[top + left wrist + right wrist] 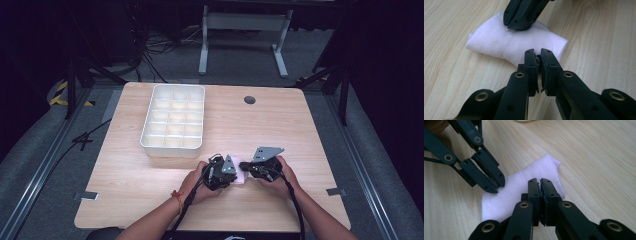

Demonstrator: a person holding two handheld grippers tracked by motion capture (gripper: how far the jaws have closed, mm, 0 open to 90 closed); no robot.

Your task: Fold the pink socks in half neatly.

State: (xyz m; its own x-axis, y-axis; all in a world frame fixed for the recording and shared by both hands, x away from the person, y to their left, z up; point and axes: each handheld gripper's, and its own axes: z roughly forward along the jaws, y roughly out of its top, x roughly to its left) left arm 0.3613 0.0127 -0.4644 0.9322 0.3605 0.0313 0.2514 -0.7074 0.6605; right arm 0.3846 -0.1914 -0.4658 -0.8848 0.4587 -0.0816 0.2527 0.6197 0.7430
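cloth: a small pale pink folded cloth (241, 174) lies flat on the desk (280, 125), near its front edge, at about 5 o'clock from the white divided tray (173, 146)

left gripper: the left gripper (537, 57) has its jaws drawn narrow over the near edge of the cloth; a sliver of gap shows between them, and a pinch of fabric seems to sit there, so I judge it clamped on that edge

right gripper: the right gripper (540, 182) comes at the cloth from the opposite side, at 3 o'clock of it in the high view, jaws all but together on the fabric's edge

why held so: each gripper takes an opposite side of the cloth, which looks like the hold needed to lift, spread or fold it without one end dragging

tray: its compartments look empty and it stands well apart from the cloth, at 11 o'clock of the hands; probably where the cloth is meant to go, though that is a guess

hidden: in the high view the grippers and both hands cover most of the cloth, leaving a pink strip between them

hard to tell: how much fabric each pair of jaws has caught, and how many layers the fold has, cannot be made out

cut off: the forearms run out of the high view at 6 o'clock
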